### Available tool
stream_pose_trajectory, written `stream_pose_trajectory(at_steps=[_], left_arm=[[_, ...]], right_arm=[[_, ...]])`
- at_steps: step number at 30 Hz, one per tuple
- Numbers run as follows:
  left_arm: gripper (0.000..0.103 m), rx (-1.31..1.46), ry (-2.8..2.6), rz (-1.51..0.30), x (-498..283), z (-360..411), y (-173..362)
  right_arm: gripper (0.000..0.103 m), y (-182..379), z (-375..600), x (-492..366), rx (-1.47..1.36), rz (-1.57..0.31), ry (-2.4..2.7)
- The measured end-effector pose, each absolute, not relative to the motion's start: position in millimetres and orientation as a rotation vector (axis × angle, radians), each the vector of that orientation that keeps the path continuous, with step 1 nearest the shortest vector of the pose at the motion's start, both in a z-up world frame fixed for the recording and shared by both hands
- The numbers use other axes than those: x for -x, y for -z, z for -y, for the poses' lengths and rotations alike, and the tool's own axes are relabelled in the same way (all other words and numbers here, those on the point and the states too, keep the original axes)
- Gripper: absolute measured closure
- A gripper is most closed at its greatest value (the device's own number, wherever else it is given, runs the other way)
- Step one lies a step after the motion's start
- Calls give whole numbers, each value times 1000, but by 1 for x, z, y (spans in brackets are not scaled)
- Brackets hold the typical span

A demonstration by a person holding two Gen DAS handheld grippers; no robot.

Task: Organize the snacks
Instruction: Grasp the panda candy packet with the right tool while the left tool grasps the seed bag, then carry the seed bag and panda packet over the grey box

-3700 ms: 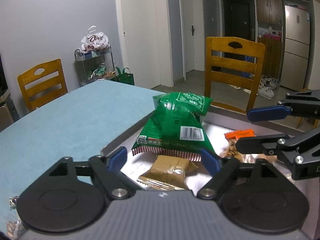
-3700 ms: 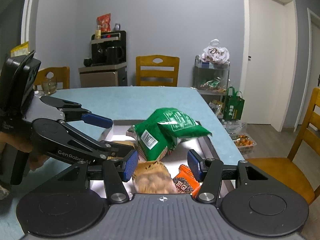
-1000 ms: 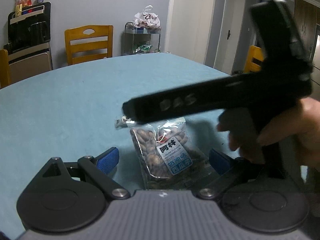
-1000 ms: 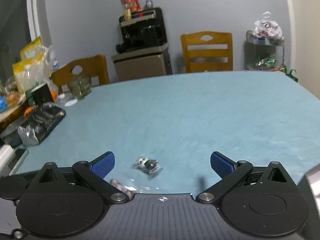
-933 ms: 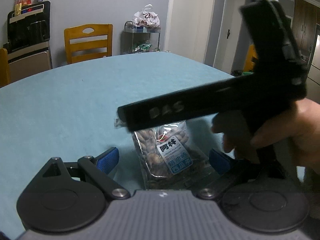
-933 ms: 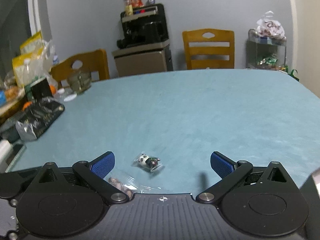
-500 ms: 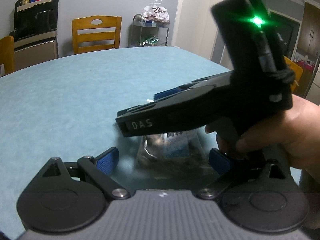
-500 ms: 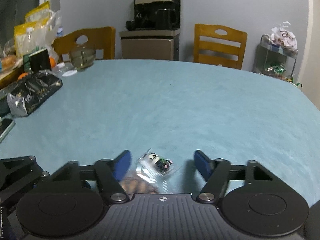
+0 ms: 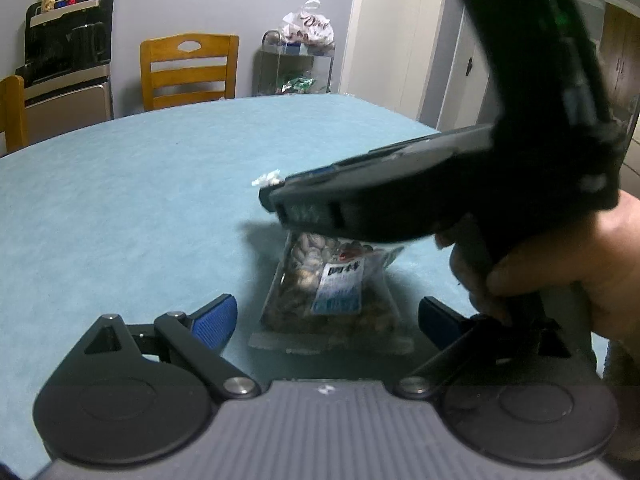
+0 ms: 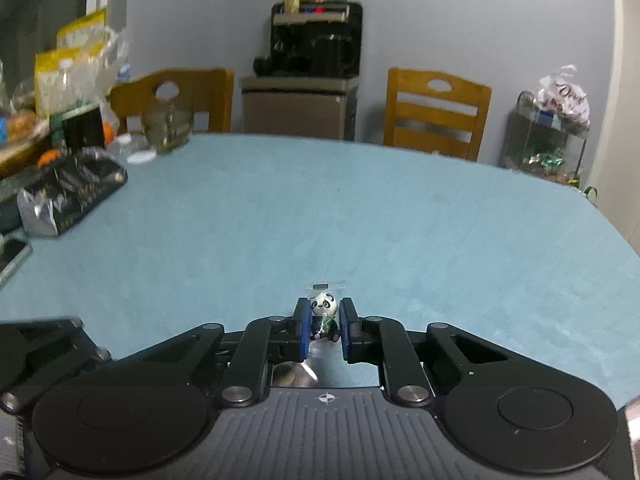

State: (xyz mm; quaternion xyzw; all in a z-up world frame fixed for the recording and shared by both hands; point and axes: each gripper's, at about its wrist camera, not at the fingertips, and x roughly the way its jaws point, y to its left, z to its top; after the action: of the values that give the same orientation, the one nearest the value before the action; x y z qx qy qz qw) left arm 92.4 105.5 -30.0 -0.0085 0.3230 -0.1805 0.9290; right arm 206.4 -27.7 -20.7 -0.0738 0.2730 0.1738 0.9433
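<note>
Two tongs, right tongs (image 10: 325, 330) just closed on panda packet (image 10: 324, 312), left tongs (image 9: 326, 318) spread

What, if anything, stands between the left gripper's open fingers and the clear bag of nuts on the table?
Nothing visible does: the nut bag lies on the table just ahead of the open left gripper. The right gripper holds its far end.

Left gripper (image 9: 324, 316) stands with jaws wide apart; clear nut packet (image 9: 332, 296) lies between them on teal table (image 9: 120, 208). Right gripper (image 9: 276, 196), hand-held, crosses just above the packet.
</note>
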Motion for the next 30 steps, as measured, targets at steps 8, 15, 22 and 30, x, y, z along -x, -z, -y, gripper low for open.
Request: stream_pose_trajectory(at_steps=[8,15,22,30], left_arm=[[12,-7,395,-642,-95,-97,26],[42,-46,424,-631,-95,-87,26],[51,-127,472,-575,-82,-70,22],[53,-127,479,-566,-79,-65,21]], right_arm=[[86,8,42,-192,125,-522,-344],[86,3,46,-182,126,-521,-336],[86,-3,53,-172,128,-506,-309],[86,-16,70,-146,123,-472,-285]])
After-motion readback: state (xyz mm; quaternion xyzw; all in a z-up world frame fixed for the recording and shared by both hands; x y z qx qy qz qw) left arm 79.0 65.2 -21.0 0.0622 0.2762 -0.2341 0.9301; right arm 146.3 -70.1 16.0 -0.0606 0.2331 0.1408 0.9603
